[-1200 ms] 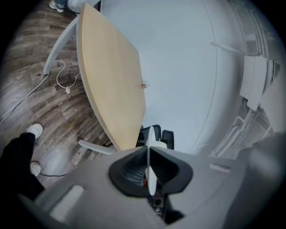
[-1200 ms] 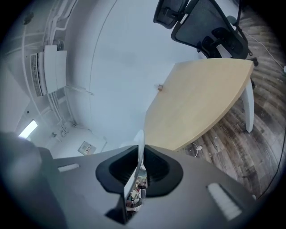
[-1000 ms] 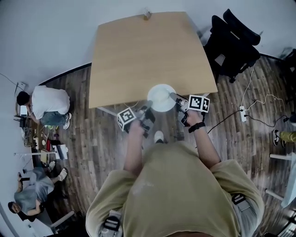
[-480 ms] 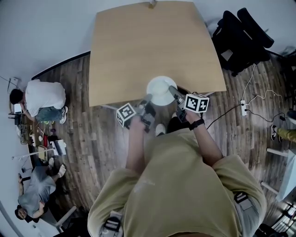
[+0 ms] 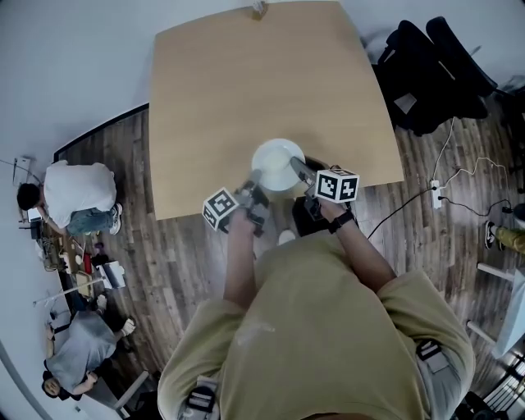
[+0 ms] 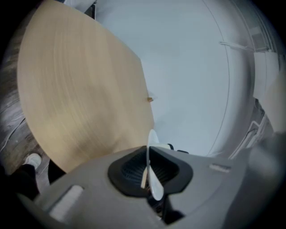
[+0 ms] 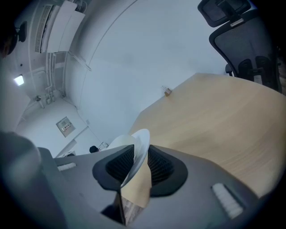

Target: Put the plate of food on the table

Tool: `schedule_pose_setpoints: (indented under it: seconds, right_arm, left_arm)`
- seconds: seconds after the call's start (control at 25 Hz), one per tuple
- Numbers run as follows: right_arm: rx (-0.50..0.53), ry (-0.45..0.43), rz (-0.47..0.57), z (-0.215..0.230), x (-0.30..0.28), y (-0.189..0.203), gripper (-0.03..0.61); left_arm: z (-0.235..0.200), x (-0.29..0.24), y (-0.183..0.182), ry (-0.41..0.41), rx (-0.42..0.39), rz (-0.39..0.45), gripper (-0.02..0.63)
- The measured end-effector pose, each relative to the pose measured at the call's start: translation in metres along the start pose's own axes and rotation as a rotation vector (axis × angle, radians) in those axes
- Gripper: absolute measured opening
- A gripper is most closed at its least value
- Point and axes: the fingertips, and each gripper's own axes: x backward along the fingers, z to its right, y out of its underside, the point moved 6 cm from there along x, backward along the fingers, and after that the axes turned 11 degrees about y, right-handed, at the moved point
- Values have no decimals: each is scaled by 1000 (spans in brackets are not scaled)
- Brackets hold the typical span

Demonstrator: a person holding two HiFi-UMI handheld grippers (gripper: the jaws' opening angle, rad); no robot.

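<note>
Wooden table [image 5: 246, 90] (pale top) carries one white plate [image 5: 276, 162].

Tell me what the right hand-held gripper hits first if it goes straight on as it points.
The plate: its rim stands between the opening jaws of the right hand-held gripper, so it would likely meet that rim first. Beyond lies bare table.

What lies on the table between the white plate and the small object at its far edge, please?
Nothing: in the head view, that stretch of the table between the plate and the small object is bare wood.
</note>
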Motion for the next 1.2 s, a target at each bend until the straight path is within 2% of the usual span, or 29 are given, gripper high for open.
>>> schedule_pose_setpoints:
  seconds: [0.28, 0.56, 0.84, 1.04, 1.2]
  right_arm:
    - [7, -3, -23, 27, -53, -57, 101]
    - [-24, 20, -58, 67, -93, -96, 101]
    - [-24, 27, -116, 88, -138, -114, 100]
    - [-16, 37, -160, 104, -180, -122, 101]
    - [-7, 52, -173, 115, -214, -128, 101]
  left_arm:
    - [-4, -74, -45, -60, -84, -7, 18]
    - [-13, -137, -68, -67, -123, -76, 25]
    - [-37, -171, -92, -146, -136, -71, 35]
    - [-59, -196, -116, -210, -192, -87, 44]
    - [-74, -217, -138, -280, -266, -128, 55]
